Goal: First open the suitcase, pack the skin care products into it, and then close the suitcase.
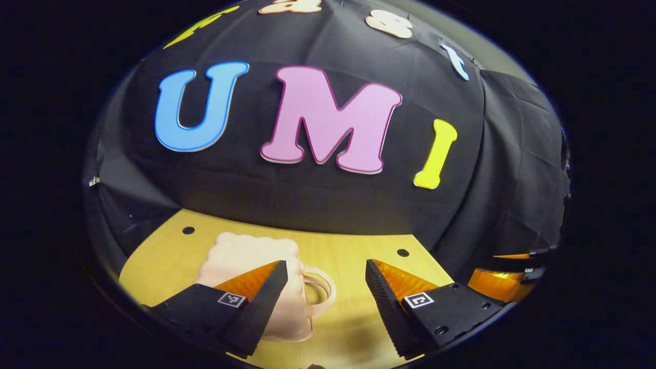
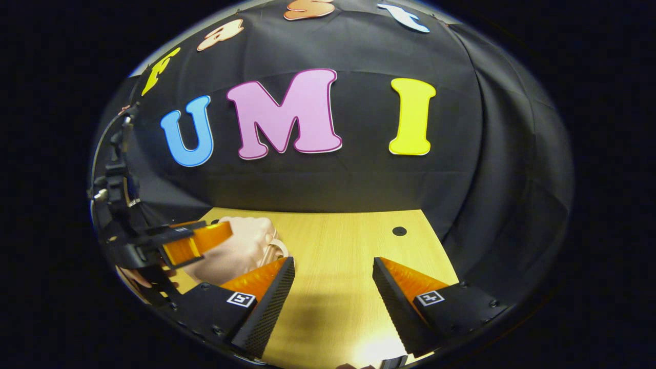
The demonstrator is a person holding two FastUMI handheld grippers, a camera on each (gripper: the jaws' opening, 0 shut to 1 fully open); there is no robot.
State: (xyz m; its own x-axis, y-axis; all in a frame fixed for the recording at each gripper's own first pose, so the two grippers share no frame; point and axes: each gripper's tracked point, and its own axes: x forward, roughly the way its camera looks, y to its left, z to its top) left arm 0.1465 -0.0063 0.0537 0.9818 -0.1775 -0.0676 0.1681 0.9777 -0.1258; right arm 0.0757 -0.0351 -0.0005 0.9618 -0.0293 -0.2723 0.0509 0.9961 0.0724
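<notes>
A small pale pink suitcase with a loop handle lies on the wooden table. My left gripper is open just above the table, and its left finger covers part of the case while the handle sits in the gap between the fingers. In the right gripper view the same suitcase lies at the left, partly behind the left gripper. My right gripper is open over bare wood to the right of the case, holding nothing. It also appears at the right edge as the right gripper.
The table ends at the black cloth wall close behind the suitcase. Small dark holes mark the tabletop near its back edge. Bare wood stretches to the right of the case.
</notes>
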